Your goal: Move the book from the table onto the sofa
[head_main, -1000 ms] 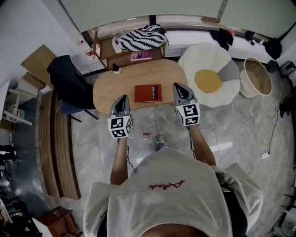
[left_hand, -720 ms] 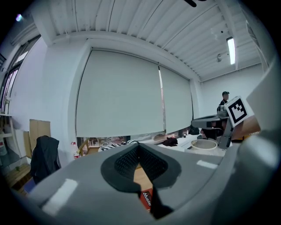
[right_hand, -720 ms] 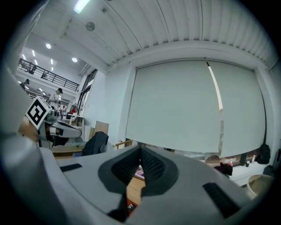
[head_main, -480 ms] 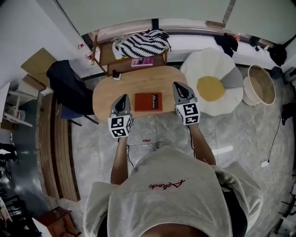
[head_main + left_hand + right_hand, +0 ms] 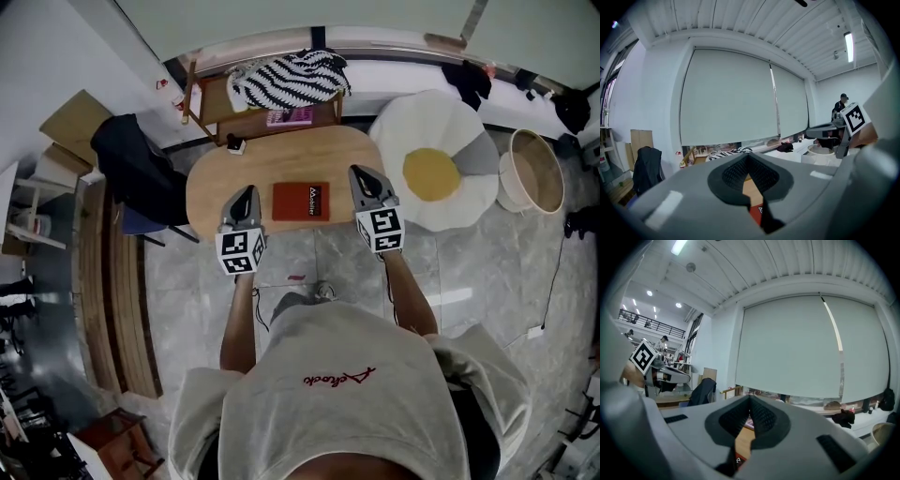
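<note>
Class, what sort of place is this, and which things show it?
Probably a lounge corner staged inside a larger workspace: a low wooden table holding a red book, a fried-egg-shaped seat beside it, and a railed upper level seen in the right gripper view.

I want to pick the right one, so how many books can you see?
2. A red book lies on the wooden table, near its front edge. A pink one, apparently, lies on the shelf behind, below the striped blanket. More may be hidden there.

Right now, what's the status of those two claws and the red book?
Left gripper shut, empty. Right gripper shut, empty. Book flat on table between them, untouched. Nothing blocking.
</note>
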`<state>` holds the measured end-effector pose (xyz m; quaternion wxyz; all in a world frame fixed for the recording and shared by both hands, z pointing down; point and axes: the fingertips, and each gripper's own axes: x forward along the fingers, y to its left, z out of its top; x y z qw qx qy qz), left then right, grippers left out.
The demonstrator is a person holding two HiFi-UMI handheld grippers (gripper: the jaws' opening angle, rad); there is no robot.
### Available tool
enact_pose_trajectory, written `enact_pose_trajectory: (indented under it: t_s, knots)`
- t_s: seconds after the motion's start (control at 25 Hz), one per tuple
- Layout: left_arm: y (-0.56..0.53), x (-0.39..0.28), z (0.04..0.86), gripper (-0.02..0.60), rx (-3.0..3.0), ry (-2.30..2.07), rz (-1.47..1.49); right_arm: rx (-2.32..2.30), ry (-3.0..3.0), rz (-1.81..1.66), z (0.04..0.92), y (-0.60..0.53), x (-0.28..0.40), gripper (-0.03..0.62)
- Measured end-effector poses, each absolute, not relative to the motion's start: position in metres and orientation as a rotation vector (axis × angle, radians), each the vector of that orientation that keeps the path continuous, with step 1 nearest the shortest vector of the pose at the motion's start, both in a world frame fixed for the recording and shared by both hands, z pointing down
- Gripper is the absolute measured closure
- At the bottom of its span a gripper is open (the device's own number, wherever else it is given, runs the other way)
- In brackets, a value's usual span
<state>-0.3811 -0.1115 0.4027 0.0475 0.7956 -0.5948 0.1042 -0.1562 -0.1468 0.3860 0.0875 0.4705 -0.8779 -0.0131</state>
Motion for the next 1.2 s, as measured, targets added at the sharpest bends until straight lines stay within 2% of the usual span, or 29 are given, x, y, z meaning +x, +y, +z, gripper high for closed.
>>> enact_pose_trajectory:
  t_s: [0.6, 1.2]
  knots:
    - [-0.122, -0.388, 0.435, 0.572, 2.398, -1.759, 0.377, 1.344, -2.583, 0.030, 0.421, -0.154, -0.168, 0.585]
    - [-0.158, -0.407, 0.511, 0.572, 2.336, -1.643, 0.451, 1.312, -2.489, 0.162, 0.499, -0.192, -0.192, 0.586]
